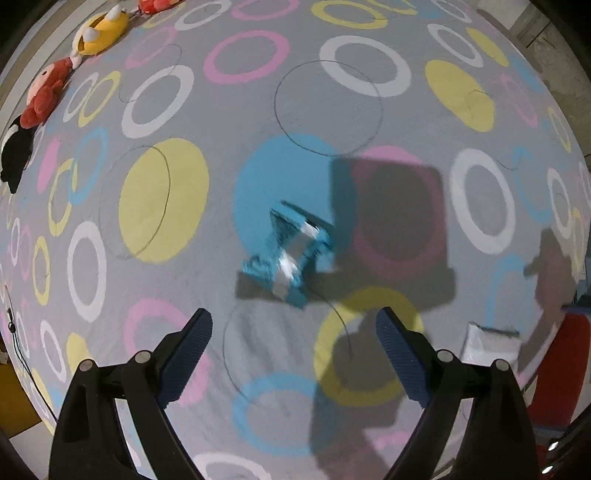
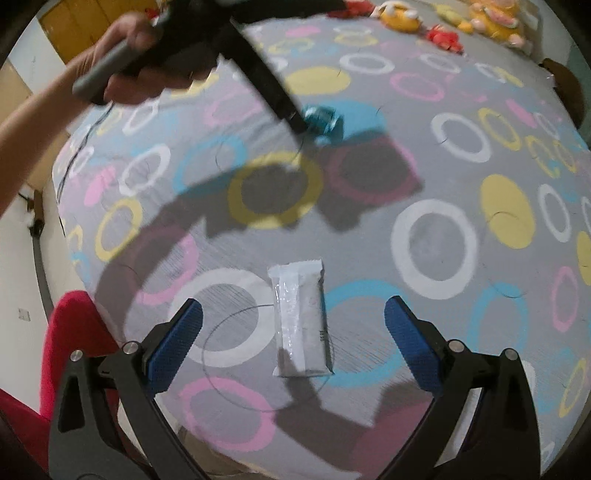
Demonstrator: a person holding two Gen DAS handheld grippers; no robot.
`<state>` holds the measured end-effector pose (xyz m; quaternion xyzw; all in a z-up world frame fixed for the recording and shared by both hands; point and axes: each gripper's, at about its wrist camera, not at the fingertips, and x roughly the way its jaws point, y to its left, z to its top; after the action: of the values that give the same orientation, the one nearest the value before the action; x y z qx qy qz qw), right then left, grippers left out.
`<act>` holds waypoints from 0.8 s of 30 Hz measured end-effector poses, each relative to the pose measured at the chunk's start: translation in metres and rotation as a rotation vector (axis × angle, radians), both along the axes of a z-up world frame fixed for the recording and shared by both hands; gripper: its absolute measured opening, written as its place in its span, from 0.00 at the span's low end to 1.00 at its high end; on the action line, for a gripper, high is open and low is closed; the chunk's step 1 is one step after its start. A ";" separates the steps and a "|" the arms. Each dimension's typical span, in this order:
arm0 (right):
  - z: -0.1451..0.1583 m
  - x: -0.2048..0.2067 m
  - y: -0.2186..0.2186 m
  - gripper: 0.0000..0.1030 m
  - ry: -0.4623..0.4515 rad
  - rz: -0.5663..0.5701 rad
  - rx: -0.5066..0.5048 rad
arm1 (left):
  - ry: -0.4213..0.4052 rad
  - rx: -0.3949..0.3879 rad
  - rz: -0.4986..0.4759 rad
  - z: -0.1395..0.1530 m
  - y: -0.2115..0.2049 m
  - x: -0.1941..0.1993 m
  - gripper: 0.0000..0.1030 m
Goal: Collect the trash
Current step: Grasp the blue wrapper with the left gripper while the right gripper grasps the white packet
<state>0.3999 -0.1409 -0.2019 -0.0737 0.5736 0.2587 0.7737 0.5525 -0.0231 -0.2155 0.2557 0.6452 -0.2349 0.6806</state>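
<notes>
A crumpled blue and white wrapper point(image 1: 290, 254) lies on the grey cloth with coloured rings, just ahead of my left gripper point(image 1: 293, 328), which is open and empty above it. The same wrapper point(image 2: 325, 122) shows far off in the right wrist view, beside the left gripper's finger point(image 2: 273, 85). A white and silver packet point(image 2: 301, 319) lies flat between the fingers of my right gripper point(image 2: 293, 321), which is open and hovers over it. That packet shows at the right edge of the left wrist view point(image 1: 489, 345).
Plush toys line the far edge of the table: yellow point(image 1: 99, 31), red point(image 1: 46, 90) and black point(image 1: 16, 153). A red chair point(image 2: 77, 328) stands at the table's near left edge. A thin cable point(image 1: 22, 354) runs along the left edge.
</notes>
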 end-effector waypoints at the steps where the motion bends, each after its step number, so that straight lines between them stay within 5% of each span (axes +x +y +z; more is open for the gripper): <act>1: -0.006 0.001 0.002 0.94 0.009 0.003 -0.003 | 0.003 0.000 -0.001 -0.004 -0.001 0.003 0.85; 11: -0.066 0.007 0.014 0.94 0.074 0.035 -0.070 | 0.005 -0.015 -0.023 -0.034 -0.007 0.011 0.84; 17: -0.076 0.004 0.018 0.90 0.072 0.042 -0.081 | 0.006 0.006 -0.041 -0.046 -0.005 0.003 0.71; 24: -0.072 0.004 0.019 0.52 0.047 0.037 -0.082 | 0.006 -0.008 -0.004 -0.042 0.000 0.002 0.52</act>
<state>0.4038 -0.1214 -0.2743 -0.1100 0.6002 0.2511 0.7514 0.5550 -0.0231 -0.2572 0.2537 0.6457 -0.2396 0.6792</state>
